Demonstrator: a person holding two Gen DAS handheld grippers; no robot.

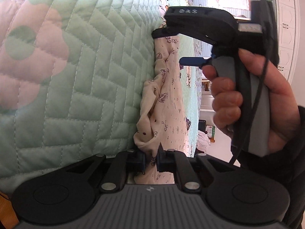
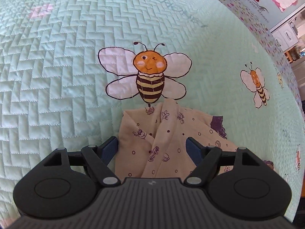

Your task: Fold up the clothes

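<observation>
Left tool (image 1: 150, 161): fingers pinched on the cream printed garment (image 1: 167, 99), which bunches away toward 12 o'clock. Right tool (image 2: 152, 148): fingers spread apart, cloth lying loose between them; seen from the left wrist, its tip at 12 o'clock touches the far end. Garment rests rumpled on the green quilted bed (image 2: 57, 66), below the bee print (image 2: 149, 78). Judgement: not neatly folded; flattening and folding remain

Lower end of cream cotton garment with dark doodle print (image 1: 167, 103) hidden behind grey ribbed gripper housing (image 1: 150, 206), black right gripper (image 1: 159, 32) tips buried in cloth, hand (image 1: 253, 99) cut off at wrist, distant shelf items too small to tell, wall lettering (image 2: 257, 9) blurred
</observation>
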